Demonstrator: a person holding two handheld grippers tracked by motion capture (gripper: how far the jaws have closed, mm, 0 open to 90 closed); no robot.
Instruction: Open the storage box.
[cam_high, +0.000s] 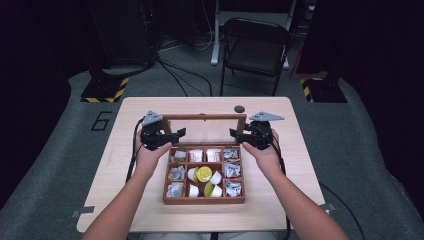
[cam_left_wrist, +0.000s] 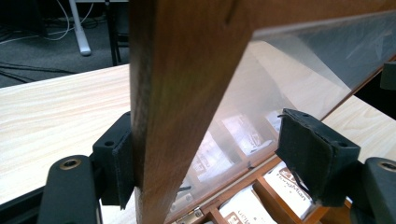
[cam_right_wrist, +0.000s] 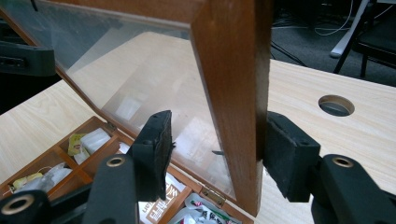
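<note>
Left gripper view looks along the left tool (cam_left_wrist: 205, 154), whose jaws straddle the left upright of the lid (cam_left_wrist: 182, 93), a wooden frame around a clear pane: one pad touches the outer face of the wood, while the other stands off on the pane side with a clear gap, so this tool is open around the frame rather than clamped on it. Right gripper view shows the right tool (cam_right_wrist: 219, 158) placed the same way on the lid's right upright, its outer pad touching the wood and its inner pad standing clear in front of the pane; it too is open and pinches nothing. From the high view, the lid stands nearly upright along the far edge of the wooden box (cam_high: 204, 200), hinged there, with its long axis running left to right across the bench (cam_high: 280, 200). Each tool sits at its own end of that axis, the left tool at the lid's left end and the right tool at its right end, so neither hand is nearer and the lid lies directly between the two tools. A likely next move would swing the lid about its hinge, toward or away from the person. Relative to the lid, the box lies on the person's side, below it. There is one box, one lid and two tools; the box holds nine compartments in three rows of three, filled with small cups and packets.
</note>
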